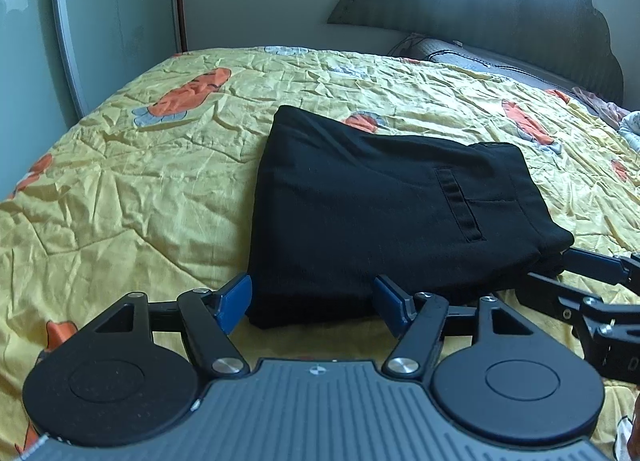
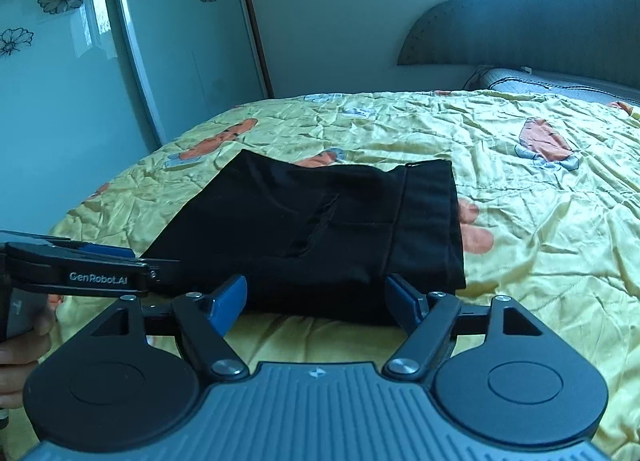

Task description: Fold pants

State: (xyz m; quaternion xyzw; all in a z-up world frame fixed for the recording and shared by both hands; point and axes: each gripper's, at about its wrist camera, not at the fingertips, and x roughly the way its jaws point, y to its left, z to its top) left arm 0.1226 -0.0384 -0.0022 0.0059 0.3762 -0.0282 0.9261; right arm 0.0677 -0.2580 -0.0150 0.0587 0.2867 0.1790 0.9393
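On the yellow carrot-print quilt [image 1: 120,189], folded black fabric pants [image 1: 360,213] lie between the spread blue-padded left gripper [image 1: 312,303] and right gripper [image 2: 316,301] fingers.

We see the black pants [image 1: 360,213] folded into a compact, roughly rectangular bundle of several layers, lying flat on the bed. On the top face a narrow stitched welt pocket [image 1: 460,205] runs slantwise, and the waistband edge forms the bundle's right side, with a seam running just inside it. From the right wrist view we find the same pants [image 2: 320,233] with the near folded edge thick and slightly rounded, the far left corner tapering to a point, and the cloth lying smooth apart from a shallow crease near the pocket.
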